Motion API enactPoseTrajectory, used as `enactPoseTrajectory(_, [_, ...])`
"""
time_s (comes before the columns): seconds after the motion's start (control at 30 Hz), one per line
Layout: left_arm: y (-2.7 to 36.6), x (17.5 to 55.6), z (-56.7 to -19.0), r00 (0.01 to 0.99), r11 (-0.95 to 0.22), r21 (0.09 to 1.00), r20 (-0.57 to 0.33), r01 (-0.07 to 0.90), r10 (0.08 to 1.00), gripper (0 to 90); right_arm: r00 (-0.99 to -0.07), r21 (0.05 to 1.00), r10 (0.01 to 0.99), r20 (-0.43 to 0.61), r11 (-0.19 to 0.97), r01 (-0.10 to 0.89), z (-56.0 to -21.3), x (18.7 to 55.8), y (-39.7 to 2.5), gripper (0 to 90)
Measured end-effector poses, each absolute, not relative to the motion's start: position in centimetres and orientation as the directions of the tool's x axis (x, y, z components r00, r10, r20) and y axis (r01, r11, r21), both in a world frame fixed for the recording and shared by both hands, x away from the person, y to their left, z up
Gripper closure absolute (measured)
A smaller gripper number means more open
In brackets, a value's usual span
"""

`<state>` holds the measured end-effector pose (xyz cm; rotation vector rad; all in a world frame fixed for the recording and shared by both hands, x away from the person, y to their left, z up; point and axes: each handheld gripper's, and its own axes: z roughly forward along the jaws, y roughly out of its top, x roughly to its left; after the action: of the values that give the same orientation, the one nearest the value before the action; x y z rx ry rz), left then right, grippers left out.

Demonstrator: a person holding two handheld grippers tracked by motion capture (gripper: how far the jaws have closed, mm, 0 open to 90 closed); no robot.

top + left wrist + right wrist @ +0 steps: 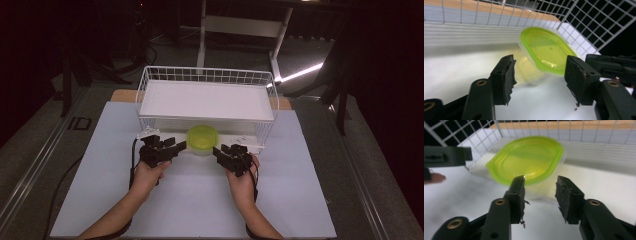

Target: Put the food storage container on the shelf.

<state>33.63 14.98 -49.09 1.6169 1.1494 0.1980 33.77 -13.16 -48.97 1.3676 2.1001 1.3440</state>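
Note:
A clear plastic container with a lime-green lid (pixel 202 137) stands on the white table top, at the front edge of a white wire rack (pixel 150 75). My left gripper (pixel 178 145) is just to its left with its jaws apart, pointing at it. In the left gripper view the container (pixel 544 48) lies a little beyond the open left gripper (pixel 540 73). My right gripper (pixel 220 150) is at the container's right front, also open. In the right gripper view the container (pixel 529 161) sits just ahead of the open right gripper (pixel 540 188), untouched.
The rack carries a flat white board (pixel 205 99) above the container, and its mesh (pixel 589 22) closes the back and sides. The white mat (pixel 195 200) spreads out in front of my hands. Dark floor and a desk frame (pixel 240 25) lie beyond the table.

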Motion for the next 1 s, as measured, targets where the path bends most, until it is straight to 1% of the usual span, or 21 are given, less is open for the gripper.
enactPoseTrajectory(0.07, [15.3,32.7,-49.3,0.54,0.046,0.833,-0.398,0.551,0.741,34.8,-0.51,0.813,0.828,0.232,0.123,0.569,-49.3,33.6,-12.9,73.8])
enactPoseTrajectory(0.13, [15.4,32.0,-49.6,0.551,0.055,0.829,-0.417,0.556,0.723,22.9,-0.517,0.802,0.823,0.235,0.136,0.581,-49.7,33.4,-12.6,83.3])
enactPoseTrajectory(0.17, [15.5,31.7,-49.7,0.56,0.04,0.832,-0.406,0.553,0.722,18.9,-0.519,0.8,0.822,0.234,0.14,0.583,-49.9,33.4,-12.4,87.7])
enactPoseTrajectory(0.2, [15.5,31.4,-49.8,0.564,0.029,0.836,-0.394,0.548,0.726,15.3,-0.522,0.799,0.82,0.235,0.142,0.584,-50.0,33.3,-12.3,89.7])
enactPoseTrajectory(0.27, [15.8,30.5,-50.1,0.565,0.009,0.851,-0.357,0.526,0.744,12.8,-0.523,0.796,0.82,0.233,0.148,0.587,-50.3,33.3,-11.8,89.8])
enactPoseTrajectory(0.33, [16.2,29.8,-50.3,0.564,0.012,0.858,-0.348,0.513,0.749,2.9,-0.522,0.789,0.816,0.247,0.144,0.598,-50.5,33.3,-11.4,89.9])
enactPoseTrajectory(0.47, [16.7,28.6,-50.8,0.568,-0.026,0.844,-0.337,0.535,0.75,2.0,-0.525,0.78,0.812,0.254,0.149,0.607,-51.0,33.6,-10.5,89.9])
enactPoseTrajectory(0.6, [17.0,27.6,-51.6,0.573,-0.036,0.855,-0.315,0.518,0.757,2.0,-0.516,0.776,0.82,0.248,0.151,0.613,-51.4,34.2,-9.8,89.9])
enactPoseTrajectory(0.73, [17.4,27.2,-51.8,0.581,-0.033,0.849,-0.332,0.528,0.743,2.0,-0.497,0.772,0.829,0.257,0.134,0.622,-51.8,35.1,-9.5,89.9])
enactPoseTrajectory(0.87, [17.3,26.9,-51.9,0.597,-0.057,0.862,-0.3,0.504,0.744,2.0,-0.487,0.769,0.834,0.259,0.127,0.627,-52.1,36.0,-9.2,89.8])
enactPoseTrajectory(1.0, [17.3,26.9,-51.6,0.6,-0.05,0.87,-0.295,0.49,0.744,2.1,-0.477,0.769,0.839,0.263,0.116,0.628,-52.2,36.9,-8.7,89.9])
